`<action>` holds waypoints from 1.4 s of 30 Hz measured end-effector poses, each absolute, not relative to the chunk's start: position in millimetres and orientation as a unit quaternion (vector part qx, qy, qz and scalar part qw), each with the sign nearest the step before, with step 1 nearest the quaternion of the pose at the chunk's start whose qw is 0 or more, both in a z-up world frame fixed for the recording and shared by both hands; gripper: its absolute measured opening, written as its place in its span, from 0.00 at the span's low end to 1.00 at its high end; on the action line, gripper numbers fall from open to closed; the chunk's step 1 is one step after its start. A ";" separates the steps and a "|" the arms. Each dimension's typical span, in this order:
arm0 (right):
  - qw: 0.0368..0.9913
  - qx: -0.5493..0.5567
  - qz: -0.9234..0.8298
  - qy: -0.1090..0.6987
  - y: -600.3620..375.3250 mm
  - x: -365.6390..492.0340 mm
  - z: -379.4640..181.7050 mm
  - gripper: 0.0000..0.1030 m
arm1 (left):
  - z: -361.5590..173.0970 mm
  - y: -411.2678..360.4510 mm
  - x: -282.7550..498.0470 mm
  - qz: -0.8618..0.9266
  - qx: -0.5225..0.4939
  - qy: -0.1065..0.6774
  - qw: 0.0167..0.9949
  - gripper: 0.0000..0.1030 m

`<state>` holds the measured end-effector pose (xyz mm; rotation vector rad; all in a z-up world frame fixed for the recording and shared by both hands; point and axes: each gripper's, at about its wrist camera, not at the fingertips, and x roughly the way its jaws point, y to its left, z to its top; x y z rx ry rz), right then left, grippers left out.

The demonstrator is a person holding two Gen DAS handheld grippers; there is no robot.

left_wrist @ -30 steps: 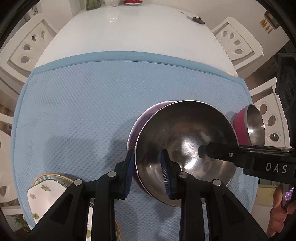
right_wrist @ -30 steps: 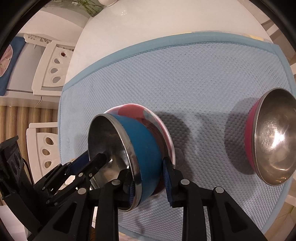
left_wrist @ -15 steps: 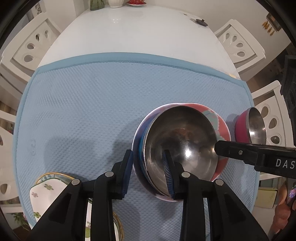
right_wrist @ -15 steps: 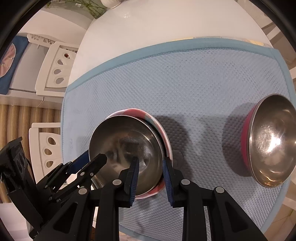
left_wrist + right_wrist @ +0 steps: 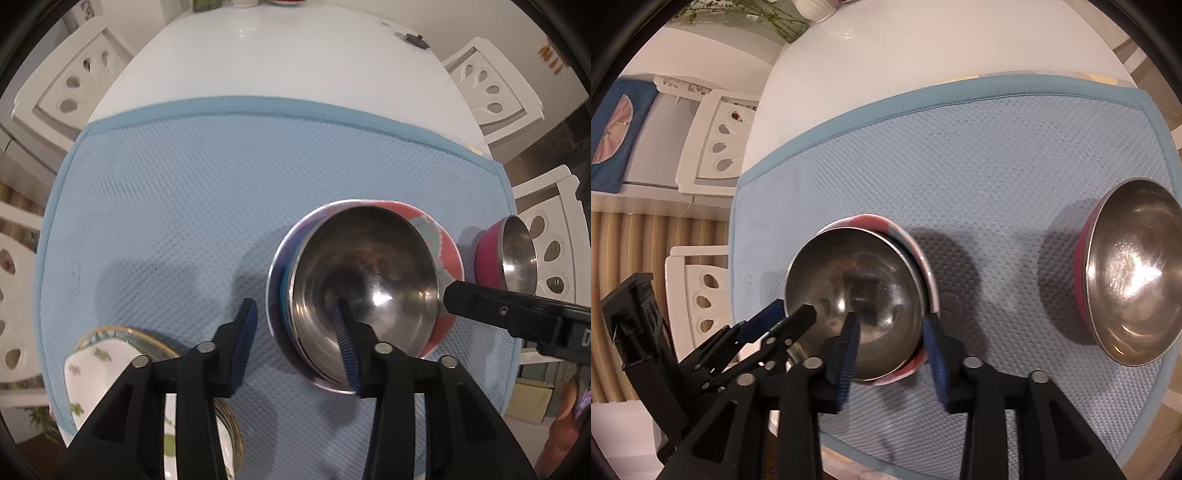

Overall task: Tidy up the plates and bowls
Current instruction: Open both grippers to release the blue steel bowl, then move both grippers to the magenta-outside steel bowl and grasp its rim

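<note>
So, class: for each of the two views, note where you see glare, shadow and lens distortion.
Left wrist view: a bright highlight sits inside the steel bowl, a soft shadow falls on the blue mat left of it, and the chairs bend round the dark circular edge. Right wrist view: glare streaks the pink bowl, shadows lie left of both bowls, and the mat's border curves.

I see broad bare blue mat [image 5: 177,206] ahead and to my left, free for passing either gripper. The nested steel bowl [image 5: 365,273] in its patterned bowl [image 5: 443,243] blocks the near centre, with the pink bowl [image 5: 1126,280] to its right. Floral plates [image 5: 110,354] crowd my near-left corner.
</note>
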<state>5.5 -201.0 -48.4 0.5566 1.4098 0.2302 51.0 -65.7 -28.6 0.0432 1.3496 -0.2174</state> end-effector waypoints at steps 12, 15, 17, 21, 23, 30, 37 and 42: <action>0.732 0.285 0.112 0.609 -218.8 -7.7 -24.4 0.49 | 7.9 -91.0 53.2 -0.097 0.011 0.602 0.792 0.81; 0.739 0.293 0.119 0.595 -229.3 -14.4 -13.5 0.50 | 14.9 -110.3 54.8 -0.110 0.031 0.591 0.798 0.81; 0.742 0.294 0.114 0.592 -236.4 -19.0 -9.2 0.51 | 16.1 -125.2 58.5 -0.122 0.039 0.592 0.796 0.81; 0.746 0.311 0.094 0.582 -256.4 -28.9 -5.0 0.51 | 17.8 -149.1 61.5 -0.141 0.041 0.598 0.788 0.81; 0.747 0.322 0.085 0.576 -269.0 -35.5 -2.7 0.51 | 19.5 -162.0 62.9 -0.150 0.041 0.597 0.787 0.81; 0.750 0.359 0.040 0.554 -321.8 -61.0 -3.9 0.51 | 13.2 -213.5 64.9 -0.182 0.078 0.594 0.780 0.81; 0.742 0.401 -0.008 0.538 -370.3 -94.2 -21.3 0.51 | 1.5 -259.0 59.2 -0.223 0.097 0.599 0.763 0.81; 0.732 0.418 -0.034 0.537 -392.1 -104.2 -37.5 0.51 | -18.0 -278.2 58.0 -0.226 0.118 0.610 0.750 0.81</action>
